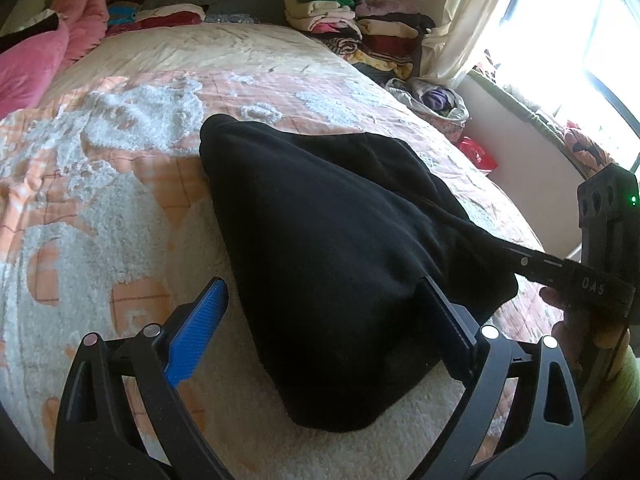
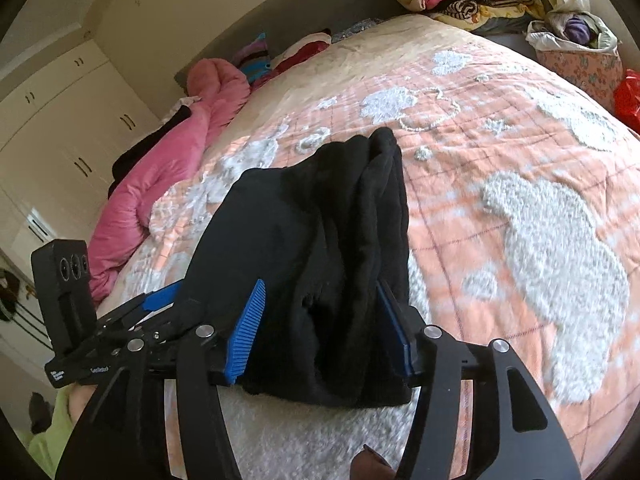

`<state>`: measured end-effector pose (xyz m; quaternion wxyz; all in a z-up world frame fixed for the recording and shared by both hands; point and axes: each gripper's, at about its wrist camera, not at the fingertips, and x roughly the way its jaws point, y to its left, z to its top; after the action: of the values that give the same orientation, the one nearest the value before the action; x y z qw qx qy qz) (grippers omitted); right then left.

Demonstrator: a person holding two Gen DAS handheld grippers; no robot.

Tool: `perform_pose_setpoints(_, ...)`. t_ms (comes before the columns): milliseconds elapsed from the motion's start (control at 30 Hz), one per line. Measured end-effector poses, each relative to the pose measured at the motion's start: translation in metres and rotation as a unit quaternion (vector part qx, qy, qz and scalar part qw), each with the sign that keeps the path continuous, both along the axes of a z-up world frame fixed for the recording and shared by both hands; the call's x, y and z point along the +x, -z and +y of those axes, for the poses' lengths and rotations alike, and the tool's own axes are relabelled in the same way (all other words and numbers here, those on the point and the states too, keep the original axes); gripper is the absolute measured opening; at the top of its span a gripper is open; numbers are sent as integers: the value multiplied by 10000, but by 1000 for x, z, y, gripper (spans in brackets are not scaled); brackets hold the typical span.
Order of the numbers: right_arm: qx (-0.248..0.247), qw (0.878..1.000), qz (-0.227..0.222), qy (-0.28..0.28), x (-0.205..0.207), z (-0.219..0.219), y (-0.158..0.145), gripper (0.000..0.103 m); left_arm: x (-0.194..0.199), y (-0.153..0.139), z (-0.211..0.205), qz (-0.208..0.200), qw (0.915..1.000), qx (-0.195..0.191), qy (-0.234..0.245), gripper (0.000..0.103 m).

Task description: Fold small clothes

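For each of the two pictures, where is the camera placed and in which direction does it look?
Left wrist view: sits on the left gripper, looks down across the bed toward the window; the right gripper and a hand show at right.
Right wrist view: sits on the right gripper, looks down the bed toward the wardrobe; the left gripper shows at left.
Both share the black garment, the bedspread and the clothes pile.

Black garment (image 1: 340, 248), soft and fleecy, folded into a rough wedge on the peach-and-white bedspread (image 1: 120, 184). Narrow end toward 11 o'clock in the left wrist view, broad rounded end toward 6. Seen from the right wrist as long lengthwise folds (image 2: 340, 240), layered and slightly rumpled.
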<state>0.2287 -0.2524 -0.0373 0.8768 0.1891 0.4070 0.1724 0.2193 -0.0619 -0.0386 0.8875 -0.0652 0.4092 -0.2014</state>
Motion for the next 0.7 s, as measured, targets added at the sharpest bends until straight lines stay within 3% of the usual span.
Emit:
perform_pose_setpoints(100, -57, 10000, 58, 22, -1, 3, 3, 50, -2, 0, 0, 4, 10000, -3, 15, 88)
perform_pose_setpoints(133, -68, 10000, 65, 21, -1, 3, 3, 35, -2, -1, 0, 6, 10000, -11, 16, 88)
perform_pose_setpoints(233, -218, 9998, 25, 26, -2, 7, 3, 22, -4, -3, 1, -14, 10000, -47, 21, 88)
perform_pose_setpoints(367, -618, 9979, -201, -28, -9, 16, -11, 18, -7, -11, 1, -93, 9998, -133, 113, 88)
perform_pose_setpoints(500, -901, 9952, -372, -90, -14, 18, -21, 18, -9, -12, -3, -50, 9997, -127, 223, 76)
perform_pose_setpoints(700, -1055, 9944, -25, 67, -8, 12, 5, 20, -10, -8, -12, 5, 9994, 37, 354, 75)
